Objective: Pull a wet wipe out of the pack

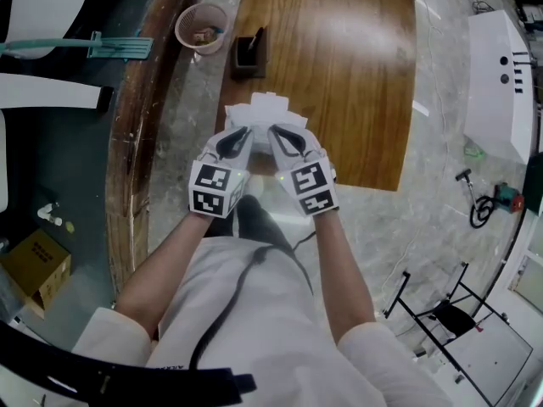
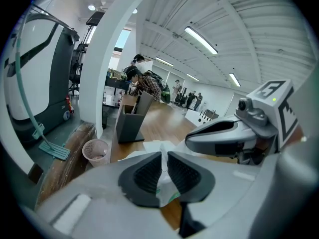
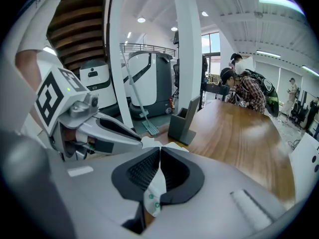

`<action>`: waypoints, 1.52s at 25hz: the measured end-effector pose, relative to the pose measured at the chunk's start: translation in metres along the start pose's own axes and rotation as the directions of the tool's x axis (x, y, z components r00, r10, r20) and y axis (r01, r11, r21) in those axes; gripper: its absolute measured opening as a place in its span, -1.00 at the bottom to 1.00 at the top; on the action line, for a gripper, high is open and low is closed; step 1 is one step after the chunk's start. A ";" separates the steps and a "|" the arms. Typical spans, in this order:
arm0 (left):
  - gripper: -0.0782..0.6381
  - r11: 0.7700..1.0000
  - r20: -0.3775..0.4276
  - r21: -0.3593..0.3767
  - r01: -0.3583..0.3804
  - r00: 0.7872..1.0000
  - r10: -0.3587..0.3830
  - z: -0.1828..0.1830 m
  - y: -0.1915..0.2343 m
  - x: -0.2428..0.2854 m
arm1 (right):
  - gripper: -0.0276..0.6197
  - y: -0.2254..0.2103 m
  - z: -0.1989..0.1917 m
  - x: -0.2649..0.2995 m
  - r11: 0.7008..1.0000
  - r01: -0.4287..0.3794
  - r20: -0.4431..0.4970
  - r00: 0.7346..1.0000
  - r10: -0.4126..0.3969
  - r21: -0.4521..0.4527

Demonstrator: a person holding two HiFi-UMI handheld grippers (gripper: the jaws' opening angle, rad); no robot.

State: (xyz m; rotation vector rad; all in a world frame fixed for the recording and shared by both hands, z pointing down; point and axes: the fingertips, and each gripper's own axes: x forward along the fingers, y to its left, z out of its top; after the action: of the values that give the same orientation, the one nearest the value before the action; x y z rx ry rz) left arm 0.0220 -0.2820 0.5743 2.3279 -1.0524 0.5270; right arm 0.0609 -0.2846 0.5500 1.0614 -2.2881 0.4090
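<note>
White film printed with green dots sat pinched between the closed jaws of the right gripper [image 3: 160, 153]. We took it for an edge of the pack [image 1: 265, 108], though we could not tell wrapper from wipe there. We found the pack lying on the wooden table [image 1: 339, 58], close to its near edge, with both grippers meeting over it side by side. On the left gripper [image 2: 164, 156] the jaws stood a narrow slit apart; white material of the pack showed in that slit, yet we saw no sign of the pads pressing on it. From the head view we noted a white sheet showing at the pack's far side. Beyond it on the table stood a dark grey holder [image 1: 249, 53], and beside the table's corner was a pink basket [image 1: 201, 25], with a teal-headed mop [image 1: 119, 47] to its left. Through the right gripper view we made out people [image 3: 246, 91] bent over the table's far end.
</note>
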 end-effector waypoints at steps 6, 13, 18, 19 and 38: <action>-0.65 0.999 0.002 0.029 0.014 1.000 -0.015 0.006 -0.007 -0.005 | -0.87 0.002 0.007 -0.011 1.000 0.020 0.032 0.999 -0.020 0.005; -0.65 0.998 0.017 0.055 0.022 1.000 -0.023 0.013 -0.011 -0.011 | -0.87 0.002 0.018 -0.021 0.999 0.048 0.079 0.996 -0.048 0.007; -0.65 0.997 0.031 0.073 0.027 0.999 -0.029 0.020 -0.017 -0.018 | -0.87 0.003 0.029 -0.036 0.997 0.067 0.127 0.989 -0.070 0.025; -0.65 0.997 0.035 0.075 0.027 0.999 -0.029 0.022 -0.018 -0.019 | -0.87 0.003 0.031 -0.039 0.997 0.070 0.138 0.988 -0.074 0.032; -0.67 0.992 0.140 0.125 0.014 0.990 -0.032 0.065 -0.037 -0.057 | -0.87 -0.003 0.056 -0.100 0.981 0.150 0.286 0.941 -0.179 0.122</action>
State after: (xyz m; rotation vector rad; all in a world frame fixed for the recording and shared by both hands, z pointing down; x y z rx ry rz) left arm 0.0235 -0.2684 0.4815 2.5149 -1.0838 0.4335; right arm 0.0935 -0.2547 0.4441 1.4367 -2.4312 0.3141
